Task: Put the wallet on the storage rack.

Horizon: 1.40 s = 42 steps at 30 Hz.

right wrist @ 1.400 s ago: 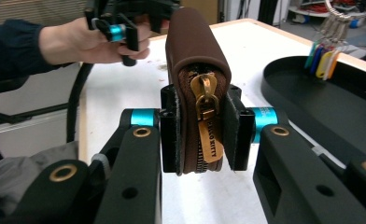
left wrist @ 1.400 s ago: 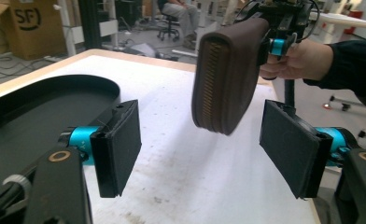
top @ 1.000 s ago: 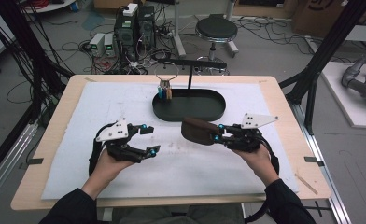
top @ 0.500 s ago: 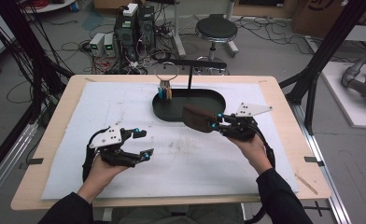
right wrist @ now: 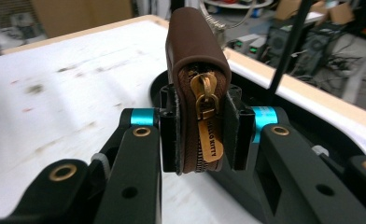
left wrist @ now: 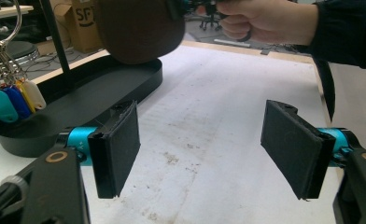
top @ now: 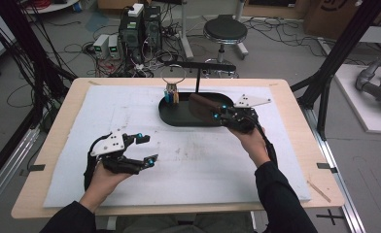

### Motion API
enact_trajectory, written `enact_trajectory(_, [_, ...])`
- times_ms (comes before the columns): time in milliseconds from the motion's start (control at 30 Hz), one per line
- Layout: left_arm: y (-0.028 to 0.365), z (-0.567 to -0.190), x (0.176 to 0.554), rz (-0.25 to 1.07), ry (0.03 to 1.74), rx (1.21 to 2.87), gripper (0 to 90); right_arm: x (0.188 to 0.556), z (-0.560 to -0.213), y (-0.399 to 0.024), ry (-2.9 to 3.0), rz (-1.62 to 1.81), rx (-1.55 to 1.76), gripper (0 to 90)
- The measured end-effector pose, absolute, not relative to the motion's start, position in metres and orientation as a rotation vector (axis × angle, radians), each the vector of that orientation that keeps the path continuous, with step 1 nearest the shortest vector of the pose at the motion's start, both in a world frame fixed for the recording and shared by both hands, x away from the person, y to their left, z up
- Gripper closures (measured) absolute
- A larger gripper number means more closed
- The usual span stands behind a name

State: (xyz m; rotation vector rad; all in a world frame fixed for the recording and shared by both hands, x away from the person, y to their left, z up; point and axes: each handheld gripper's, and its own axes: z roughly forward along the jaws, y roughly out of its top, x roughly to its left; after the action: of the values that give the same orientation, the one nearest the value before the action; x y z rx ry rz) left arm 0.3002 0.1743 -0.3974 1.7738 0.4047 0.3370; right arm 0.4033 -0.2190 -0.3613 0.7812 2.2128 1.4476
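Observation:
A brown zip wallet [top: 201, 105] hangs over the right half of the black oval tray [top: 179, 121], with my right gripper [top: 216, 115] shut on it. In the right gripper view the wallet [right wrist: 195, 51] stands on edge between the pads, and its gold zip pull [right wrist: 210, 140] faces the camera. My left gripper [top: 147, 148] rests low over the white mat at the near left, open with nothing in it. The left gripper view has my left gripper [left wrist: 209, 149] with its jaws wide apart, and beyond them the wallet [left wrist: 134, 28] above the tray [left wrist: 78, 107].
A key ring with coloured tags [top: 171, 95] hangs from the stand's black crossbar [top: 198, 65] into the tray's left end. The white mat [top: 203, 165] covers the wooden table. Computers, cables and a stool lie on the floor beyond the far edge.
My right gripper has carried the wallet away from the person and a little to the left, from the mat to over the tray. My left gripper drew slightly nearer the person.

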Motion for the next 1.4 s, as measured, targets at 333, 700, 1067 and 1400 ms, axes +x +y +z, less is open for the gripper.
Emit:
enact_trajectory(333, [0.176,-0.397,0.298,0.341,0.401,1.773,28.1,0.427,-0.373,-0.202,2.174,1.377,0.878,72.5])
enact_trajectory(700, [0.177,-0.397,0.296,0.331,0.385,1.769,28.0,0.450,-0.396,-0.186,2.140,1.366,0.986,72.6])
enact_trajectory(1067, [0.177,-0.399,0.295,0.326,0.385,1.771,28.1,0.461,-0.415,-0.178,2.105,1.323,1.005,72.6])
enact_trajectory(1400, [0.176,-0.400,0.294,0.319,0.383,1.769,28.0,0.464,-0.427,-0.170,2.130,1.295,1.001,72.2])
